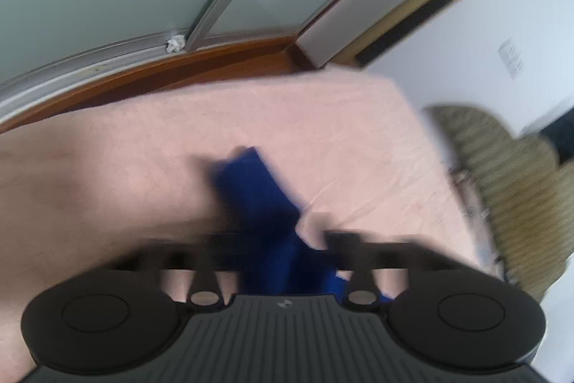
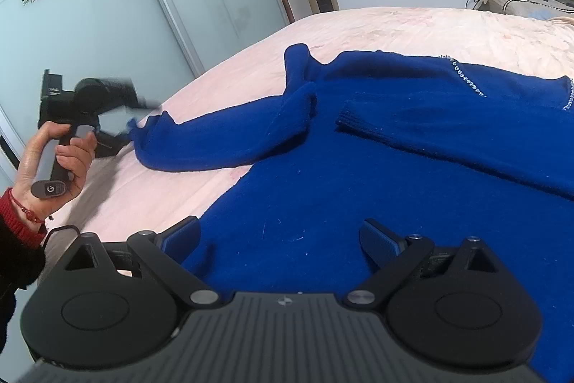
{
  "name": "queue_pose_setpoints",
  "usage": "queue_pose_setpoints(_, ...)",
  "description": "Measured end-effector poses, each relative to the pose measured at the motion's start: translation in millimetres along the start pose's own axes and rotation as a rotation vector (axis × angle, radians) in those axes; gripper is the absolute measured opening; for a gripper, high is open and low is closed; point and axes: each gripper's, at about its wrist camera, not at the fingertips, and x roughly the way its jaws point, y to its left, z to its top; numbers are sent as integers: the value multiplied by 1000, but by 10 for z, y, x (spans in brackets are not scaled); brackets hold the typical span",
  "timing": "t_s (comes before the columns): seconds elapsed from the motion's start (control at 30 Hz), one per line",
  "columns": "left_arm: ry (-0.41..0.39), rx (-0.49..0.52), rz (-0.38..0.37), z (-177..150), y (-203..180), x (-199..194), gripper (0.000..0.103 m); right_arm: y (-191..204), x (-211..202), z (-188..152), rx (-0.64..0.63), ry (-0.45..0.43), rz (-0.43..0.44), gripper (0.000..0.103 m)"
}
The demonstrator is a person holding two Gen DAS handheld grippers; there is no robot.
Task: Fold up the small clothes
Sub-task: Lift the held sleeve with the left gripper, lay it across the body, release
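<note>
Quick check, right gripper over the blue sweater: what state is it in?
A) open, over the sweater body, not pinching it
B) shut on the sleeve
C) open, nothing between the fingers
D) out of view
A: in the right wrist view the right gripper has its fingers spread wide, with the flat body of the blue sweater lying between and beneath them, no fold pinched.
</note>
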Motion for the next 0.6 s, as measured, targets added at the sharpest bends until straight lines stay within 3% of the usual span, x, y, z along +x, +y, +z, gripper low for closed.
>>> queue_pose_setpoints(0.1, -41, 36, 28, -65, -36, -71, 6, -28, -23, 7, 9, -6, -1, 97)
queue_pose_setpoints(0.23, -191, 153, 131, -64, -213, -332, 6, -78, -83, 21, 18, -17, -5, 97)
queue_pose_setpoints(0.47, -485, 245, 294, 230, -564, -885, 6, -234, -233, 18, 49, -47, -30, 98)
queue_pose_setpoints(0.6, -584, 279, 346, 274, -767, -1035, 6, -310, -274, 2, 75, -54, -36, 98)
